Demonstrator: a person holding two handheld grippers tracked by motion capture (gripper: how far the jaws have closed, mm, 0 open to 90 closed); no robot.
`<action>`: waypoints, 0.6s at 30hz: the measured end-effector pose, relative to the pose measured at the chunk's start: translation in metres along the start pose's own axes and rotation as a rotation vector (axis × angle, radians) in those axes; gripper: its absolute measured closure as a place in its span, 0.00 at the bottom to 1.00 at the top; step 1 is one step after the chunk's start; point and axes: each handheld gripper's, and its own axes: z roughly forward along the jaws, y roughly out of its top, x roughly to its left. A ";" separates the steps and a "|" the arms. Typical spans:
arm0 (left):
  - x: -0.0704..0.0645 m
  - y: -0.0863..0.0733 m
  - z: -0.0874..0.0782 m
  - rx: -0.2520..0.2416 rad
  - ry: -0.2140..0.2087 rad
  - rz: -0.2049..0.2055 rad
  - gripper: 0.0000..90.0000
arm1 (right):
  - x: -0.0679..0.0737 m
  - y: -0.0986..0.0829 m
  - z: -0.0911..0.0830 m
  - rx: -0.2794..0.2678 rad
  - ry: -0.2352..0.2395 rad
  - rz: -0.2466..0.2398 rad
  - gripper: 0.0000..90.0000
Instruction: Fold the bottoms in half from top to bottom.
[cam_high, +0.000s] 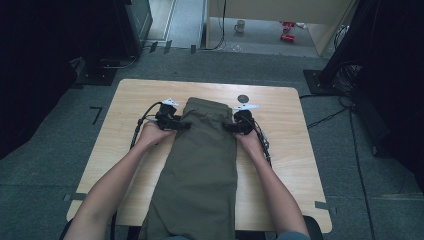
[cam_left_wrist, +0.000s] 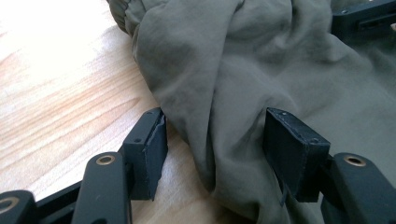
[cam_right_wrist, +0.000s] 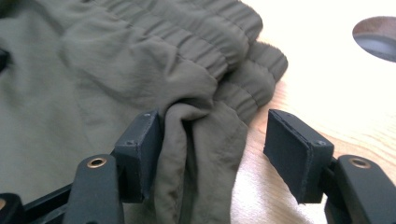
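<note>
the left gripper (cam_high: 186, 126), a black two-jaw tool with a grey three-cornered plate on top, sits at the left edge of the olive-green fabric trousers (cam_high: 202, 170), held in the person's left hand (cam_high: 152, 133). in the left gripper view its jaws stand wide apart, and a bunched fold of the trousers (cam_left_wrist: 243, 93) lies in the gap between them; the left pad is just beside the cloth and the right pad touches it, but nothing is clamped.

the trousers lie lengthwise down the middle of the light wooden table (cam_high: 125, 100), the elastic waistband at the far end and the legs running off the near edge toward the person.

the right gripper (cam_high: 226, 127), of the same build, rests at the right edge of the trousers near the waistband, in the right hand (cam_high: 250, 140). in the right gripper view its jaws are also spread wide; the left one presses against a fold of cloth (cam_right_wrist: 187, 154) below the gathered waistband (cam_right_wrist: 224, 51), while the right one hangs over bare wood, not closed on anything. a round dark hole in the tabletop (cam_high: 243, 98) lies just beyond it.
</note>
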 end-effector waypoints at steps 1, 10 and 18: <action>-0.002 0.000 0.000 0.009 0.015 0.019 0.45 | 0.000 0.000 0.001 -0.008 -0.012 -0.015 0.41; -0.007 0.000 0.001 0.015 0.030 0.042 0.64 | 0.001 0.007 0.011 -0.007 -0.025 -0.074 0.51; -0.011 -0.006 -0.002 -0.003 0.034 0.039 0.78 | -0.001 0.014 0.018 -0.012 -0.008 -0.078 0.64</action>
